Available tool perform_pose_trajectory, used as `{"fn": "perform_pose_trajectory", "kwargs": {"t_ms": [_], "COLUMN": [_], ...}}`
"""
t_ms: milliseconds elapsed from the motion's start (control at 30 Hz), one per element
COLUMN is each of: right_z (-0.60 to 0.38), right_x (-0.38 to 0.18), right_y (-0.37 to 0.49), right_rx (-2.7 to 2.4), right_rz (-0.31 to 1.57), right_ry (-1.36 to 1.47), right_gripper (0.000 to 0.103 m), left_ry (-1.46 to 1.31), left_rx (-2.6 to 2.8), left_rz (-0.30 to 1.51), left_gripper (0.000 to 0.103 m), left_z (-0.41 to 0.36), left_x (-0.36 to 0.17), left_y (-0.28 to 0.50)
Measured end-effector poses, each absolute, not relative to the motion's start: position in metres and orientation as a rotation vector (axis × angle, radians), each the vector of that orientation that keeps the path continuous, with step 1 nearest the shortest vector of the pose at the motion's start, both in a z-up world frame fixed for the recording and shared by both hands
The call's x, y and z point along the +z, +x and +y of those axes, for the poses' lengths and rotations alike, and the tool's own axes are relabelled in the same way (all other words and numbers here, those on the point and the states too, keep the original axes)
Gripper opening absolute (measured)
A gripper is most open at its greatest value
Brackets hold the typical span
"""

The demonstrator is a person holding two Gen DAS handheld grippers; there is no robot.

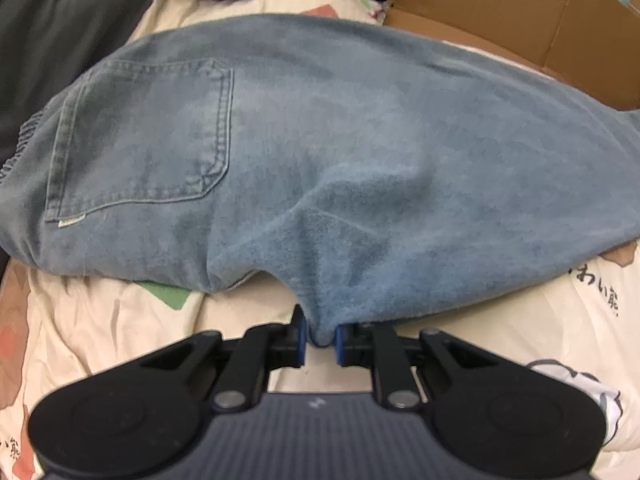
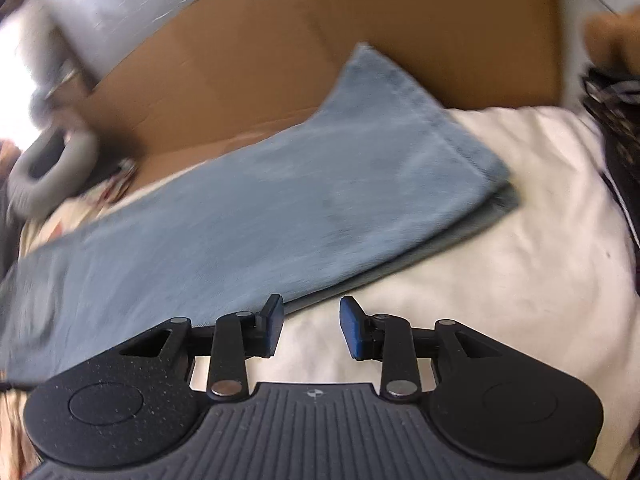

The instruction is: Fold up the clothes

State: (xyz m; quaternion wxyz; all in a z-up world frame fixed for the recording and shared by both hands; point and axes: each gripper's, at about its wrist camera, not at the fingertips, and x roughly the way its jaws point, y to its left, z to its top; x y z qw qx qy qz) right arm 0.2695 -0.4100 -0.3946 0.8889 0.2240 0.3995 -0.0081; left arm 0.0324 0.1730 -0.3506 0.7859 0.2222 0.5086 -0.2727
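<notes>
Left wrist view: jeans [image 1: 320,152] lie across a printed bedsheet [image 1: 100,320], seat side up, back pocket [image 1: 144,136] toward the waistband end, legs running off the other way beside a cardboard box [image 1: 520,20]. The jeans appear folded lengthwise, one leg on the other. Left tongs [image 1: 321,340] are clamped on a pinched nub of denim at the jeans' near edge, about the crotch; the cloth puckers up into the grip. Dark clothing [image 1: 60,20] lies beyond the waistband. Right wrist view (blurred): leg ends of the jeans [image 2: 280,208] lie flat on the bedsheet [image 2: 500,260], hems stacked, lower layer showing just past the upper, far corner resting against the box [image 2: 320,40]. Right tongs [image 2: 312,328] stand apart, holding nothing, just at the jeans' near edge. Handling, as a judgement: denim is heavy for cloth, limp but thick, not slippery; it will sag between holds and keep a crease. The doubled seams, hems and waistband look like the firmest places to grip, taking both layers together so they do not slide.
</notes>
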Motion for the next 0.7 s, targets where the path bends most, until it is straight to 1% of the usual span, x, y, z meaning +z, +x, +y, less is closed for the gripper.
{"fn": "perform_pose_trajectory", "kwargs": {"t_ms": [100,333,567,700], "right_z": [-0.422,-0.447,-0.468,-0.470], "right_x": [-0.400,-0.408,-0.417,-0.421], "right_y": [0.273,0.277,0.279,0.280], "right_rx": [-0.058,-0.128,-0.166,-0.165], "right_rz": [0.810,0.773,0.727,0.713], "right_ry": [0.497,0.594,0.728,0.741], "right_gripper": [0.045,0.045,0.046,0.046], "left_ry": [0.499,0.538,0.560,0.556], "left_rx": [-0.587,-0.581,-0.576,-0.570], "left_rz": [1.117,1.153,1.150,1.149], "left_gripper": [0.014,0.014,0.014,0.014], "left_z": [0.169,0.163,0.161,0.161], "left_x": [-0.354,-0.360,-0.364,-0.366], "left_y": [0.036,0.041,0.037,0.036]}}
